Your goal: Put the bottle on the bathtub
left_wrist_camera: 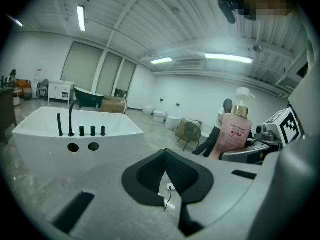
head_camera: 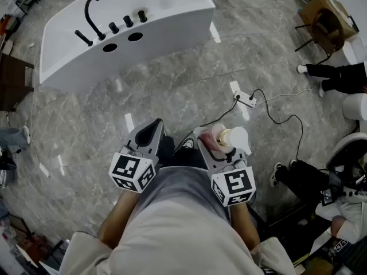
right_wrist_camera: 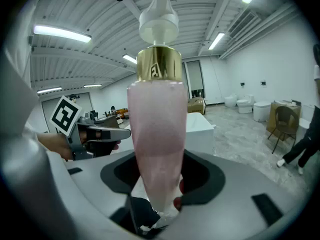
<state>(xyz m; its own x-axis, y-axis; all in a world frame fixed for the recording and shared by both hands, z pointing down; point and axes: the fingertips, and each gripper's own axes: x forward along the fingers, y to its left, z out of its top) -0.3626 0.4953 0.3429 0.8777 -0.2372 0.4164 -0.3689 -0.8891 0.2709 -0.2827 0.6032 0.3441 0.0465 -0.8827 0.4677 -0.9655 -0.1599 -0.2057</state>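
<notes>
This is a bathroom-fixture showroom set up in a large hall. A freestanding white bathtub with a black faucet stands on a grey marble-look floor. A dark tub, a cardboard box and white toilets sit farther back (a power strip trails its cable over the floor). Strip lights hang under a ribbed industrial ceiling.

Bottle: pink, gold collar, white pump on top, upright (it fills the middle of the view).
Right gripper: jaws pressed on the bottle's lower part.
Left gripper: at left, held in a hand.
Bathtub: white, behind the bottle, well apart.
</notes>
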